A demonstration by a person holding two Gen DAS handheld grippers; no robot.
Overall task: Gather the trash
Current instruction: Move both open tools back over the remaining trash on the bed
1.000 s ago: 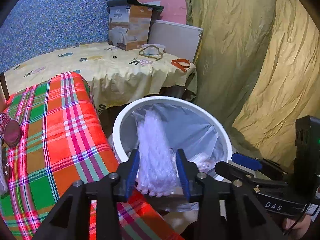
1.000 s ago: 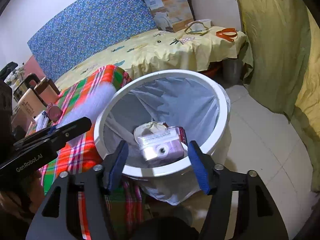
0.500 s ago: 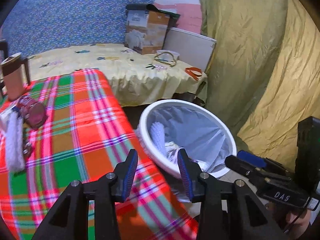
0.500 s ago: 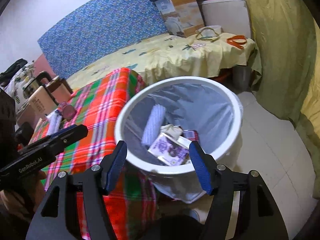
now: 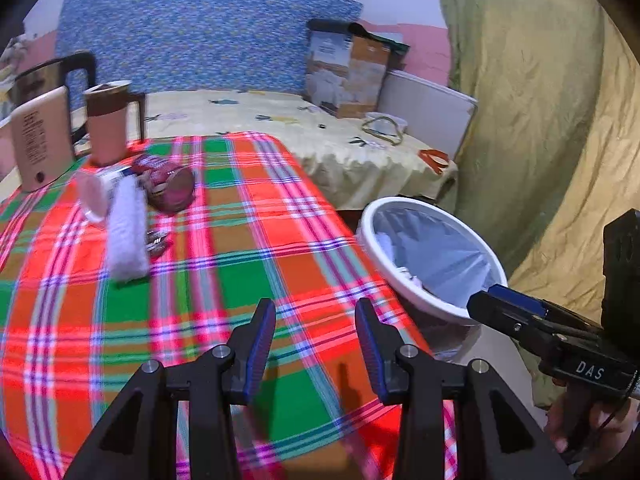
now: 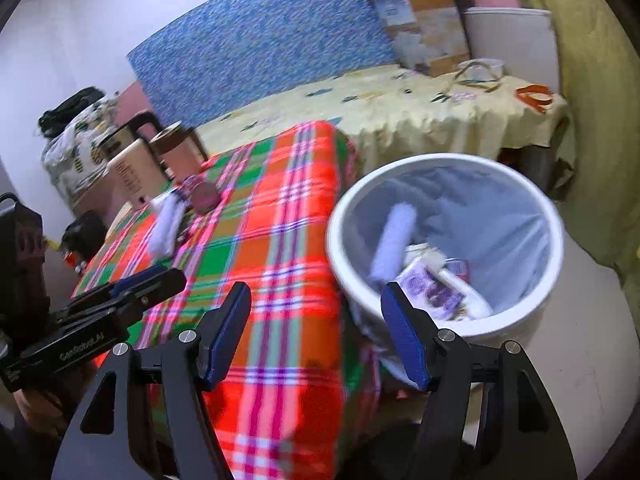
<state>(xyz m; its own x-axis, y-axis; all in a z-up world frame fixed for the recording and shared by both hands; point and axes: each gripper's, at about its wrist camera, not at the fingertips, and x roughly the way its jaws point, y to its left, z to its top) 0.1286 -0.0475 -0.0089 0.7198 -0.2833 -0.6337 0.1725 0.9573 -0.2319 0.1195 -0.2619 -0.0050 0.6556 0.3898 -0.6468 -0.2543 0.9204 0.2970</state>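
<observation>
Hovering over the plaid tablecloth (image 5: 224, 280), the left gripper (image 5: 316, 344) stood open and empty; the right gripper (image 6: 316, 332), jaws just widened, held nothing. Trash (image 5: 126, 232) lay on the cloth; more sat in the bin (image 6: 520, 320).

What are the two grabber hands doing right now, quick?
Left gripper: open, holding nothing, above the plaid cloth.
Right gripper: open, holding nothing; its jaws have just been opening.
</observation>
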